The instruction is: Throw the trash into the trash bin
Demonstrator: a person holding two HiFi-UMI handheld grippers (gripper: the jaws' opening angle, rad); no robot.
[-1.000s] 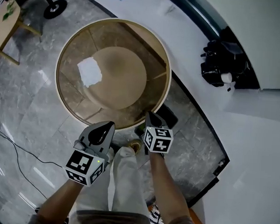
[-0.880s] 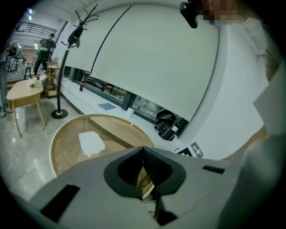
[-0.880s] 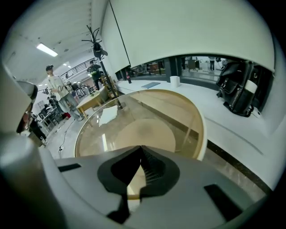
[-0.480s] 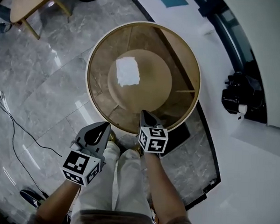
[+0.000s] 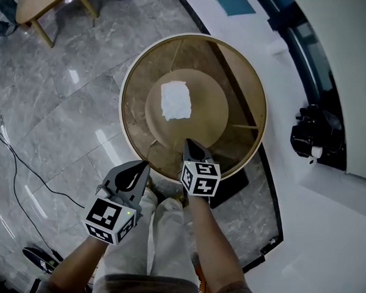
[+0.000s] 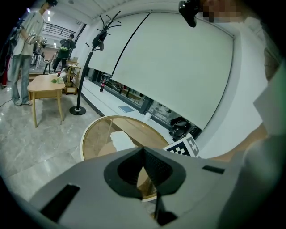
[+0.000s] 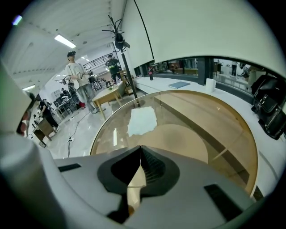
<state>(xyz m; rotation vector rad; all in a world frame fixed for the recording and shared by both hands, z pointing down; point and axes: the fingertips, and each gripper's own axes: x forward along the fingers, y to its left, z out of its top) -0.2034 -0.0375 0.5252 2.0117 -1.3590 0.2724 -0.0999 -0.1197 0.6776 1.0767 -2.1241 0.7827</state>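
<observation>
While the left gripper [image 5: 143, 166] is held just short of the near rim of the round glass table [image 5: 122, 109], its jaws are pressed together on nothing (the same is seen of the right gripper [image 5: 187, 143], whose tip is placed over the near glass). A white sheet of trash [image 5: 175, 100] is laid flat near the table's centre, apart from both grippers. Farther off, a black bag [image 5: 317, 134] is set on a white ledge [image 5: 327, 199].
</observation>
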